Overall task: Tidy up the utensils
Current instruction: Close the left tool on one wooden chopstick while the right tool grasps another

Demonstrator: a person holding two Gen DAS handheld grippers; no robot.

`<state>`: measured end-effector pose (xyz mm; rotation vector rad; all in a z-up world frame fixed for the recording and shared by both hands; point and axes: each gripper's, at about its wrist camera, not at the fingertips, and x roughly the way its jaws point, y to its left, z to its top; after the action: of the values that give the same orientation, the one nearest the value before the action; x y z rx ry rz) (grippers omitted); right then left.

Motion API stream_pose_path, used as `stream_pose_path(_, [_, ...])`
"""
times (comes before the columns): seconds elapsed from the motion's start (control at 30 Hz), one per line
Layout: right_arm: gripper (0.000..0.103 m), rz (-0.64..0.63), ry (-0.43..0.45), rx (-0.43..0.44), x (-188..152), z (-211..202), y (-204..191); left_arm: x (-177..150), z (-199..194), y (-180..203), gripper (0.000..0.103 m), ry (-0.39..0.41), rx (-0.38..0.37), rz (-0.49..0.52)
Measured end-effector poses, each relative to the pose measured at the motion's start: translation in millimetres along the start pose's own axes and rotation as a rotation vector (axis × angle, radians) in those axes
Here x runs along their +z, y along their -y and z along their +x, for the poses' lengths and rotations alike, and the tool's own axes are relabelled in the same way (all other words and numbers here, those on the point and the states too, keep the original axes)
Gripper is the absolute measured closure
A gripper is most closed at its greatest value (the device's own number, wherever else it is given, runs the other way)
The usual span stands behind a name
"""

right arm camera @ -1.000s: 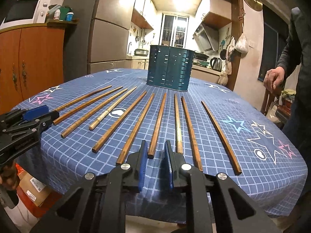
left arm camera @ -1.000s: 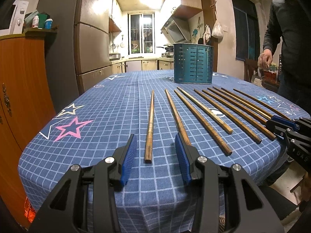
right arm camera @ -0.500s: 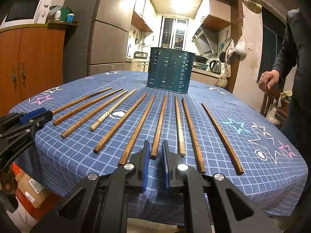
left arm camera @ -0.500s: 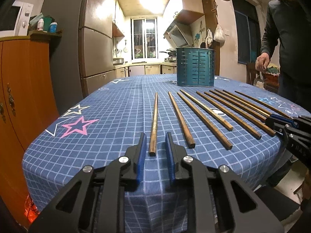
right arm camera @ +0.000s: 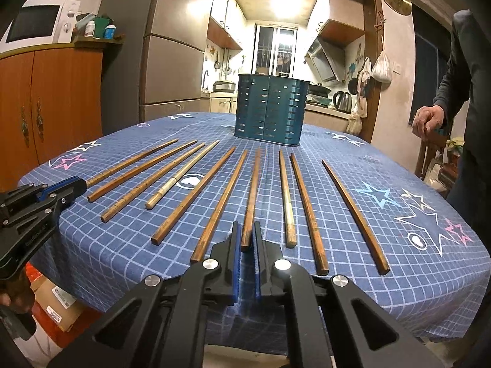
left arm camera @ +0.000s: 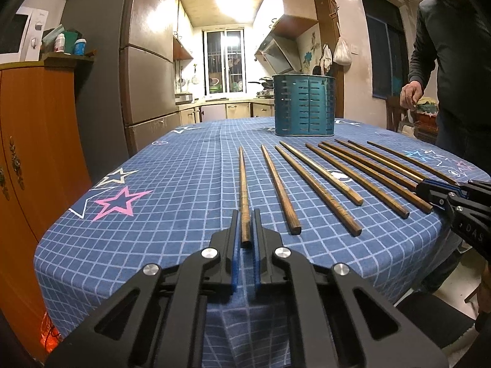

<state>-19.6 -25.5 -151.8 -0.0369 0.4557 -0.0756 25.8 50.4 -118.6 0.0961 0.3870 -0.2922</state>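
left hand-held gripper (left arm camera: 245, 230) pinching chopstick (left arm camera: 243, 184) | right hand-held gripper (right arm camera: 245, 239) pinching another chopstick (right arm camera: 253, 190) | both point toward holder (left arm camera: 303, 107)

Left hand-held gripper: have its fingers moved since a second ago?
Yes. The left hand-held gripper has closed inward onto the leftmost chopstick, which lay free between wide-apart fingers before.

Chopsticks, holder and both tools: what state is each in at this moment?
Left tool: shut on the leftmost chopstick, at its near end.
Right tool: shut on a middle chopstick, at its near end.
Other chopsticks: lying flat on the tablecloth, fanned out, none in the holder as far as shows.
Teal holder: upright at the far side.
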Motion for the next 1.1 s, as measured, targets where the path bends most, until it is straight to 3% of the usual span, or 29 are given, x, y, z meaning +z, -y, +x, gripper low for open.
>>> stream_pose_path(0.4, [0.096, 0.019, 0.055, -0.012, 15.9, -28.3, 10.2, 16.7, -12.7, -2.4, 0.098, 0.016, 0.010, -0.019])
stream_pose_path(0.8, [0.096, -0.012, 0.161, -0.017, 47.5, -78.0, 14.9, 62.0, -48.8, -9.0, 0.098, 0.133, 0.001, -0.063])
stream_pose_path(1.1, [0.096, -0.065, 0.223, -0.003, 83.5, -94.8, 21.6, 103.5, -65.2, -19.9, 0.098, 0.177, -0.018, -0.121])
